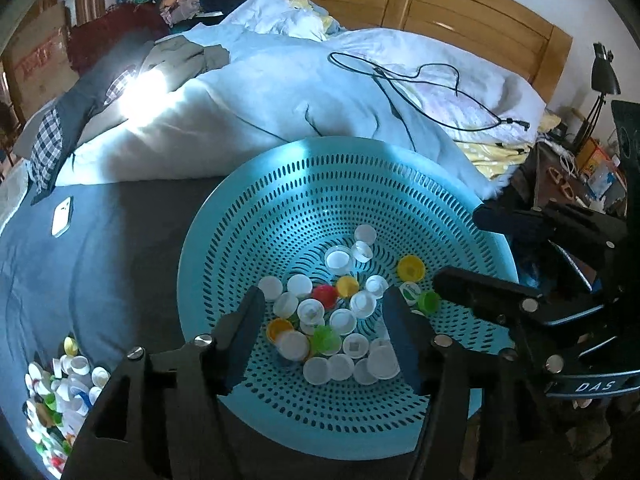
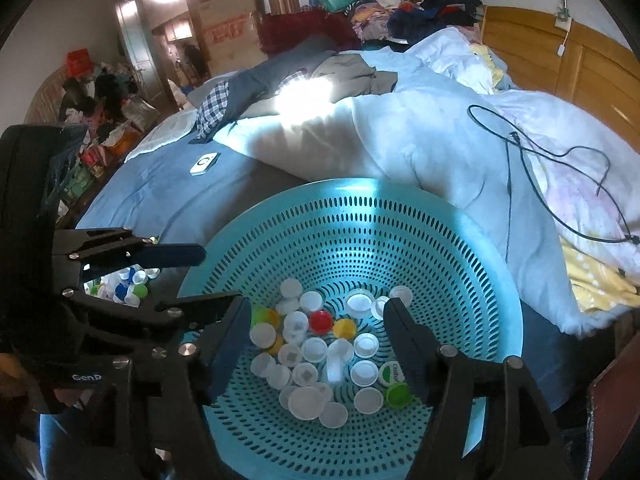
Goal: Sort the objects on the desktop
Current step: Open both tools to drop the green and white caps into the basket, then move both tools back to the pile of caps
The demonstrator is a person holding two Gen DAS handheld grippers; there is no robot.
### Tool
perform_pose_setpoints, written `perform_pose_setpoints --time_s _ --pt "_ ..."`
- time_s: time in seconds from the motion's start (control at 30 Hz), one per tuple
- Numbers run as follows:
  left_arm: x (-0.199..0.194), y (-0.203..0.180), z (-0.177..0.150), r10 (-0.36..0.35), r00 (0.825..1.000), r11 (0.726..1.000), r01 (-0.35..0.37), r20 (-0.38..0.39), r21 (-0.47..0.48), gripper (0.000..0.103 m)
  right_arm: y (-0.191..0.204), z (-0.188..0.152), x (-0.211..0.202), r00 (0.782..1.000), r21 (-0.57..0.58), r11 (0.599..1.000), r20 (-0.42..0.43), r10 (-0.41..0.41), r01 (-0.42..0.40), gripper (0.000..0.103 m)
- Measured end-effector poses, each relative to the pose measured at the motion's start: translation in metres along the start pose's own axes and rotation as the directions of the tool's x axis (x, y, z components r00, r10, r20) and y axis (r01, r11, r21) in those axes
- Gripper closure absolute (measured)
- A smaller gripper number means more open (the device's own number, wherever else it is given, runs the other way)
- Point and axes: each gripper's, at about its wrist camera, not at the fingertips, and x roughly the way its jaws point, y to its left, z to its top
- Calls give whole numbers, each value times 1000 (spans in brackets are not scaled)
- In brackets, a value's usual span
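A teal perforated basket (image 1: 312, 148) (image 2: 360, 188) sits on the bed and holds several bottle caps, mostly white, among them a red cap (image 1: 325, 295) (image 2: 321, 321), a yellow cap (image 1: 411, 267) and a green cap (image 2: 397, 395). My left gripper (image 1: 324, 316) hangs open over the caps with nothing pinched between its fingers; it also shows at the basket's left rim (image 2: 208, 278). My right gripper (image 2: 318, 324) is open above the same heap, and in the left wrist view it reaches in from the right rim (image 1: 460, 248). A loose pile of caps (image 1: 56, 392) (image 2: 124, 284) lies on the blue sheet left of the basket.
A bunched white quilt (image 1: 248, 120) with a black cable (image 1: 400, 80) lies behind the basket. A small white device (image 1: 62, 216) (image 2: 204, 163) rests on the sheet. The wooden headboard (image 1: 460, 20), a bedside table with a black lamp (image 1: 604, 76), and piled clothes (image 2: 400, 12) surround the bed.
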Motion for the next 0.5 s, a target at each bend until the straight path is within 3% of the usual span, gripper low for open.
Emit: perform_pose_setpoints --time_s 0.13,0.2,0.33,0.43,0.47,0.5 --pt "-24 22 -22 22 998 999 -20 63 -29 38 15 2 -14 998 -10 1000 57 26 -25 20" --pt "-43 42 -46 66 991 997 -59 118 -56 33 33 0 -22 994 -35 998 95 48 -45 8" --pt "-87 102 -124 215 956 966 -179 200 -185 21 89 -13 -18 982 -92 989 136 129 -117 0" --pt "-108 159 -198 374 913 893 -307 164 -331 21 137 -27 0 971 -137 972 120 207 -190 0" --pt "-114 183 -228 449 883 846 -371 135 -383 21 154 -33 10 969 -149 967 105 225 -208 0" --pt "-117 198 -249 490 865 811 -407 107 -419 21 173 -39 23 966 -159 960 79 245 -231 0"
